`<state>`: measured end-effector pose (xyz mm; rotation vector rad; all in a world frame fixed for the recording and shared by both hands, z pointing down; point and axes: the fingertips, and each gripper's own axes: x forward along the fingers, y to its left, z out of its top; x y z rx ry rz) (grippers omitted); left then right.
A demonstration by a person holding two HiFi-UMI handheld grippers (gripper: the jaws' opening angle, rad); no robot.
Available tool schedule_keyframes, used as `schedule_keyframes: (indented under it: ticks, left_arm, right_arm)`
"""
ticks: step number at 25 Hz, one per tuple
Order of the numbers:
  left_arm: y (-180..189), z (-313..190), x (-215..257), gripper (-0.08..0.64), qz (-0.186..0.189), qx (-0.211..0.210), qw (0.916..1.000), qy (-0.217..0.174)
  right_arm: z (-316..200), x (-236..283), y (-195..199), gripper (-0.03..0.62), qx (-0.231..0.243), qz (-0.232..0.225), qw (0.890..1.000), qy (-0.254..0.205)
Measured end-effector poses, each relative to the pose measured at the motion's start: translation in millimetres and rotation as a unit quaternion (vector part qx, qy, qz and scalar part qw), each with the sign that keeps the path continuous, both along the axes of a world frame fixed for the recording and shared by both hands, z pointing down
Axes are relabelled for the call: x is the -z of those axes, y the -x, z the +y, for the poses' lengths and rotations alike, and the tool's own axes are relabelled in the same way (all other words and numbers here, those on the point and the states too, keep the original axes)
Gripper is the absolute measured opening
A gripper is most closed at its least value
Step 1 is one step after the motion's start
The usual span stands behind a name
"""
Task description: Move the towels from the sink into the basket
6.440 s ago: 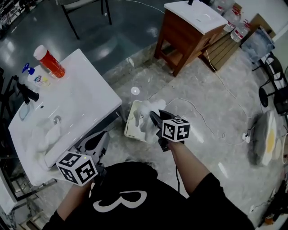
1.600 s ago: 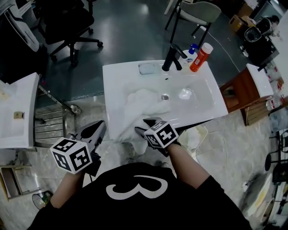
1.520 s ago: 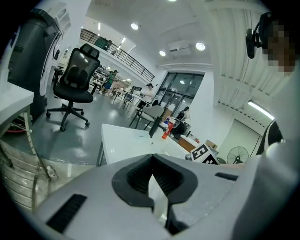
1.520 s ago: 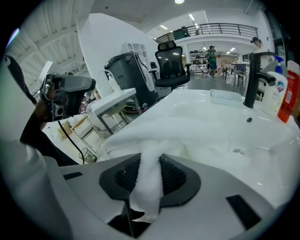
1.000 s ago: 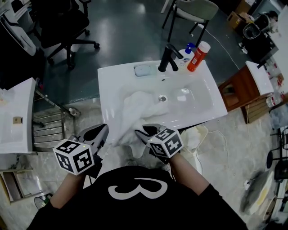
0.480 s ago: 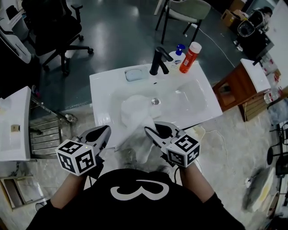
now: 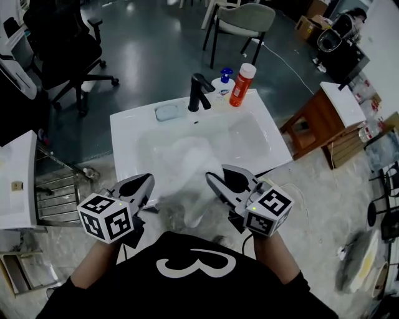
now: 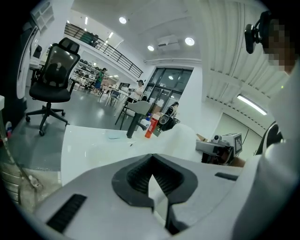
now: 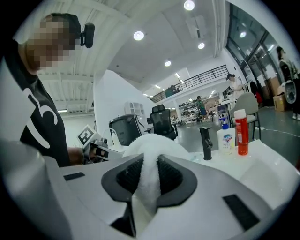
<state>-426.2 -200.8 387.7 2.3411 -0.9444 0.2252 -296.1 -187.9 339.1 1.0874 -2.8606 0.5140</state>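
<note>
Nearest the person, the left gripper [image 7: 141,185] sits level at the sink's front left corner. Its jaws are drawn together and nothing is caught between them.

The right gripper [image 9: 146,185] is clenched on a white towel [image 9: 153,140]. The cloth is pinched between its ribbed pads and bulges up beyond them. From the head view the towel trails from the basin over the front rim of the white sink [image 7: 124,134] and hangs below it.

At the back of the sink stand a black faucet [image 7: 199,93], a pale blue soap dish [image 7: 166,113], a pump bottle [image 7: 222,87] and a red bottle [image 7: 242,84]. A grey chair [image 7: 240,19] stands beyond on the floor.
</note>
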Motion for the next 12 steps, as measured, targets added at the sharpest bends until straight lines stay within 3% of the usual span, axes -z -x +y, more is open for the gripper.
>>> schedule_keyframes:
  ticks: [7,12]
  left_arm:
    - [-51,11,19,0.005,0.007,-0.010,0.9998,-0.015]
    - [-88,20,27,0.005,0.008,-0.014,0.9996,-0.021]
  right_arm:
    - [20,36,-72,0.075,-0.032,0.012,0.999,-0.028]
    - [35,59,-131,0.075,-0.065,-0.007,0.997,-0.044]
